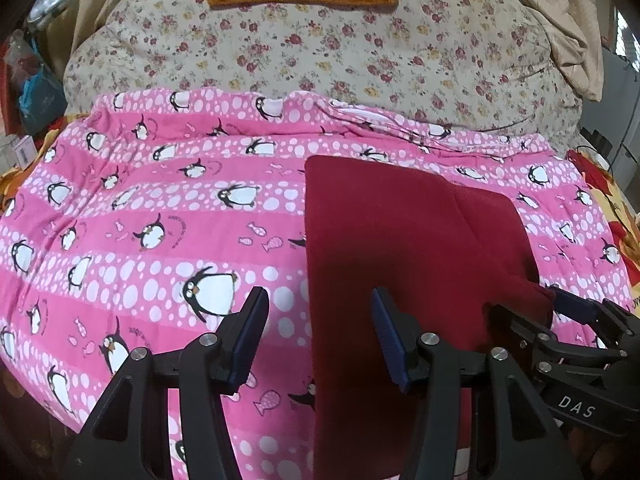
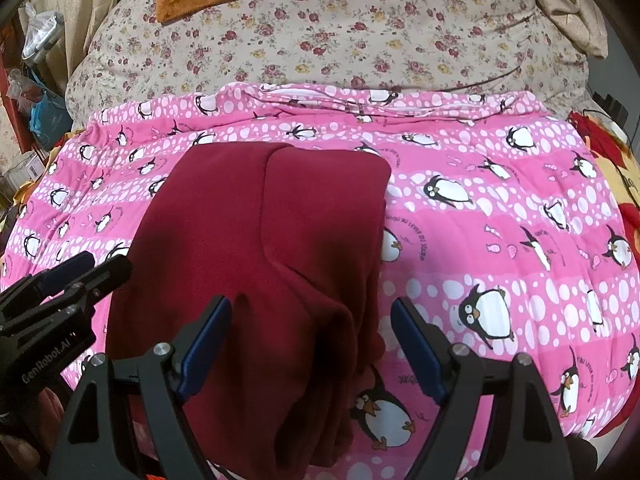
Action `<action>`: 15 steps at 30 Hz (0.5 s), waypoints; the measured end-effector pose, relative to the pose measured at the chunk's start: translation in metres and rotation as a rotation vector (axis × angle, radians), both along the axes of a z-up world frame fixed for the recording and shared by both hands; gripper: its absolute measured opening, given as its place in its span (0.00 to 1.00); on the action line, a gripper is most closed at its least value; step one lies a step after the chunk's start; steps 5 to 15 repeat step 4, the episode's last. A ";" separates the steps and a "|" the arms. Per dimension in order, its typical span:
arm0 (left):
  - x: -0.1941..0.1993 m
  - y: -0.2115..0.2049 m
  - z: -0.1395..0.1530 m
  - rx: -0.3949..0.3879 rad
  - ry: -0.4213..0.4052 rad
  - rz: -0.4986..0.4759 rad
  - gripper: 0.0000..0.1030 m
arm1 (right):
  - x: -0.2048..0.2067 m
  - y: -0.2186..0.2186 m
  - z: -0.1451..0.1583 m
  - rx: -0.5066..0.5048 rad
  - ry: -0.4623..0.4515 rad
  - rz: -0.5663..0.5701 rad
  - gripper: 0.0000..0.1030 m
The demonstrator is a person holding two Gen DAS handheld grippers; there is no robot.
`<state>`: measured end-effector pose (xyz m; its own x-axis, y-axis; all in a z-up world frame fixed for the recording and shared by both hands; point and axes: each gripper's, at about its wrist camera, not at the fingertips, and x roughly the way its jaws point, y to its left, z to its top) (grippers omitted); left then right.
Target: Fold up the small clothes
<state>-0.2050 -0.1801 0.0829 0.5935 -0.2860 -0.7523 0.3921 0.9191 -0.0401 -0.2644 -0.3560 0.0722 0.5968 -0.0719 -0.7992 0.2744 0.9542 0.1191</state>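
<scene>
The dark red garment (image 2: 256,240) lies partly folded on a pink penguin-print blanket (image 2: 500,248) – bunched near the right gripper (image 2: 310,340), whose wide-open jaws straddle that bunch without pinching. The left gripper (image 1: 318,332) hangs open over the garment's left edge – holding nothing.

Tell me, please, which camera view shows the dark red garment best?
The right wrist view: the dark red garment sits near centre, with its far edge, both sides and overlapping fold visible. The left wrist view shows it off to the right, its near right corner hidden behind the right gripper.
</scene>
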 end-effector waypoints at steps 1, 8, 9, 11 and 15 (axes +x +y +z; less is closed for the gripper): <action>0.001 0.001 0.000 -0.002 -0.001 0.003 0.32 | 0.001 0.000 0.000 -0.001 0.001 0.001 0.82; 0.005 0.005 0.001 -0.002 -0.008 0.012 0.32 | 0.002 0.000 -0.001 -0.003 0.000 0.004 0.82; 0.005 0.005 0.001 -0.002 -0.008 0.012 0.32 | 0.002 0.000 -0.001 -0.003 0.000 0.004 0.82; 0.005 0.005 0.001 -0.002 -0.008 0.012 0.32 | 0.002 0.000 -0.001 -0.003 0.000 0.004 0.82; 0.005 0.005 0.001 -0.002 -0.008 0.012 0.32 | 0.002 0.000 -0.001 -0.003 0.000 0.004 0.82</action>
